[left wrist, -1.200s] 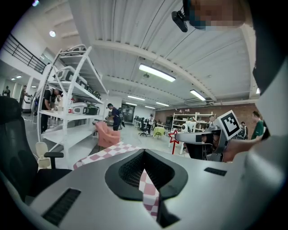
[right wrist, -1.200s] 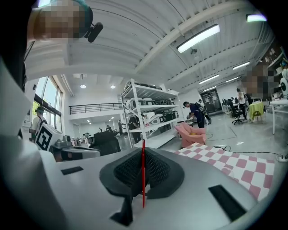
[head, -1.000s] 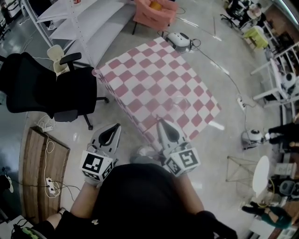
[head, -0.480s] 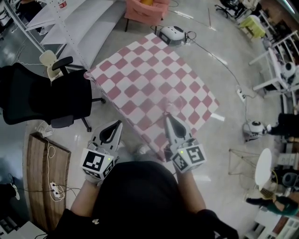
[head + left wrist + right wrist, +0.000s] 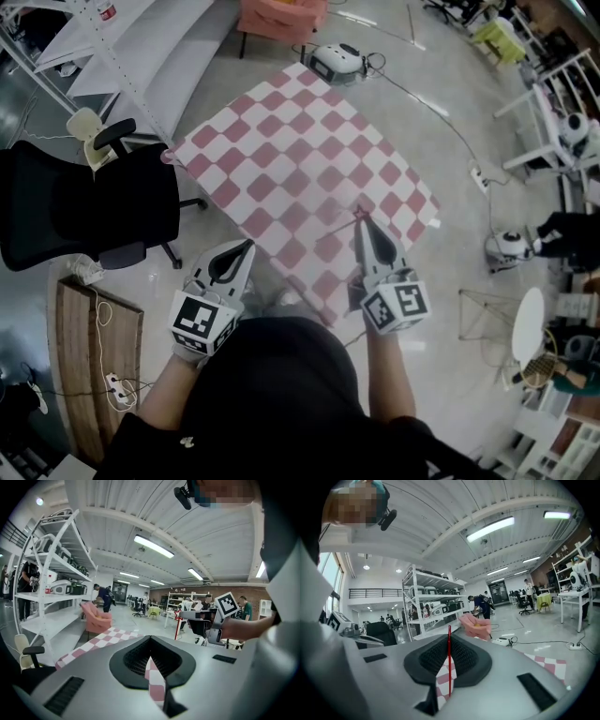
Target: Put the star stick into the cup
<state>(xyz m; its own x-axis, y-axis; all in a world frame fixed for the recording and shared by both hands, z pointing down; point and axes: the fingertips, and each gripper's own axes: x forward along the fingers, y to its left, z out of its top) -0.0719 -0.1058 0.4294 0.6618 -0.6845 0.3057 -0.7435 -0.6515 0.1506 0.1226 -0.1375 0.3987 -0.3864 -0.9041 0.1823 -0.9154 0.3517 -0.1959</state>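
The star stick is a thin red stick [image 5: 449,660] with a red star [image 5: 359,214] on top. My right gripper [image 5: 362,221] is shut on it above the near right part of the pink-and-white checked table [image 5: 281,141]. In the right gripper view the stick stands upright between the jaws. The left gripper view shows the star [image 5: 177,616] at the right gripper's [image 5: 183,615] tip. A clear cup [image 5: 339,208] shows only faintly just left of the star. My left gripper [image 5: 247,245] hovers shut and empty beyond the table's near left edge.
A black office chair [image 5: 84,202] stands left of the table. White shelving [image 5: 112,37] and a pink armchair [image 5: 279,17] are behind it, and a white device [image 5: 336,62] with cables lies on the floor at the far corner. A wooden board [image 5: 94,375] lies at lower left.
My right gripper has carried the star stick to the right and farther in over the table. The left gripper has stayed where it was.
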